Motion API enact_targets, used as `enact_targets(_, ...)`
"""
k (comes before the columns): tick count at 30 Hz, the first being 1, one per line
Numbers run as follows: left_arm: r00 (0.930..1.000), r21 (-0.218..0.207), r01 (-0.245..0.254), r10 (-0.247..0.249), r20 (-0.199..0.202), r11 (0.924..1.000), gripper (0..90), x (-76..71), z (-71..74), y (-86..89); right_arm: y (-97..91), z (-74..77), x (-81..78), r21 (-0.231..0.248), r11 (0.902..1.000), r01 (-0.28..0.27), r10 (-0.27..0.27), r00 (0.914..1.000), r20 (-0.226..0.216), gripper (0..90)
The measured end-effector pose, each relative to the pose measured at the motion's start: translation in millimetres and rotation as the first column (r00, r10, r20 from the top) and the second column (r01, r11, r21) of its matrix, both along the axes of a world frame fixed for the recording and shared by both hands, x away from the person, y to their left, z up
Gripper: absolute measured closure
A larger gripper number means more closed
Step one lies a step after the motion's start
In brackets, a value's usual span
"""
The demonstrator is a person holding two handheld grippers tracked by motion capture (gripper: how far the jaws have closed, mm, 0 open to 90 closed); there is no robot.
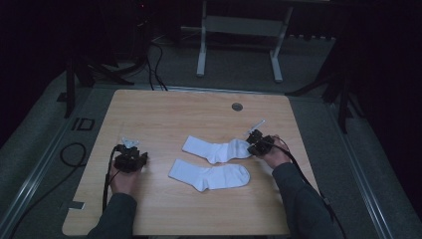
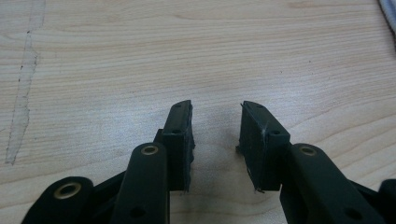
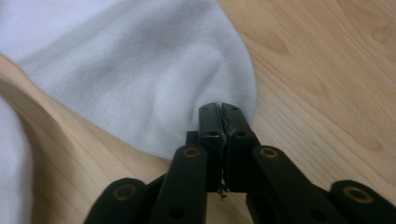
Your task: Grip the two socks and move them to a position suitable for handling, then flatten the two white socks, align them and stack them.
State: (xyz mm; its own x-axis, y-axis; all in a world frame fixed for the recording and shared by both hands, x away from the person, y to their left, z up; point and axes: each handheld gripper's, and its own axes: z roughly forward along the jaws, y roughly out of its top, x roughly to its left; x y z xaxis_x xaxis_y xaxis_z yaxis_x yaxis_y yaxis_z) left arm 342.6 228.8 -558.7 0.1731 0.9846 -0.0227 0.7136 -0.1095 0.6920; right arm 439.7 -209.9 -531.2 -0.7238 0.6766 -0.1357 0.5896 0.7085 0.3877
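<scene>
Two white socks lie side by side in the middle of the wooden table [image 1: 164, 112]. The far sock [image 1: 214, 148] has its toe pointing right, where my right gripper [image 1: 253, 144] meets it. In the right gripper view the jaws [image 3: 219, 108] are pressed together over the toe of this sock [image 3: 140, 70], and the fabric creases up toward them. The near sock [image 1: 209, 175] lies free, and a strip of it shows at that view's left edge [image 3: 11, 154]. My left gripper [image 1: 130, 149] rests at the table's left. Its jaws [image 2: 215, 109] stand apart over bare wood.
A round cable hole [image 1: 237, 106] sits near the table's far edge. Beyond the table stand the white legs of another desk [image 1: 201, 50]. A black cable [image 1: 74, 154] loops on the floor to the left. A white sock corner [image 2: 390, 11] shows in the left gripper view.
</scene>
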Motion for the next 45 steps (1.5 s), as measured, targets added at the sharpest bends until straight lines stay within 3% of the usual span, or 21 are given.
enact_targets(6, 1.0000, -0.001, 0.002, -0.002, 0.000, 1.0000, 64.0, -0.1, 0.0, 0.0, -3.7, 2.0, -2.1, -0.047, 0.9987, -0.019, 0.018, 0.9998, -0.012, 80.0)
enact_targets(14, 1.0000, -0.004, 0.004, -0.004, 0.003, 1.0000, 63.3, -0.5, -0.3, -0.2, -9.6, 4.3, -2.3, -0.067, 0.9976, -0.020, 0.018, 0.9989, -0.042, 69.4)
enact_targets(19, 1.0000, 0.000, 0.007, -0.007, 0.002, 1.0000, 62.5, -1.0, -0.4, -0.8, -9.7, 10.1, -3.5, -0.039, 0.9991, -0.017, 0.016, 0.9987, -0.048, 61.9)
enact_targets(22, 1.0000, -0.001, 0.007, -0.007, 0.002, 1.0000, 62.0, -0.9, -0.4, -0.9, -1.2, 24.0, -4.7, 0.000, 0.9982, -0.059, 0.059, 0.9979, -0.026, 58.6)
enact_targets(32, 0.9999, 0.005, 0.015, -0.015, 0.000, 0.9999, 60.1, -0.8, -0.3, -1.8, 41.7, 47.4, -1.4, 0.011, 0.9842, -0.177, 0.176, 0.9841, 0.019, 57.1)
enact_targets(42, 0.9998, 0.015, 0.020, -0.020, 0.001, 0.9997, 58.9, -0.8, -0.4, -3.0, 80.0, 50.2, 1.4, 0.037, 0.9666, -0.254, 0.253, 0.9673, 0.017, 58.4)
enact_targets(45, 0.9998, 0.015, 0.021, -0.021, 0.001, 0.9997, 58.8, -0.8, -0.4, -3.0, 96.0, 43.5, 0.7, 0.018, 0.9520, -0.306, 0.305, 0.9521, 0.012, 58.3)
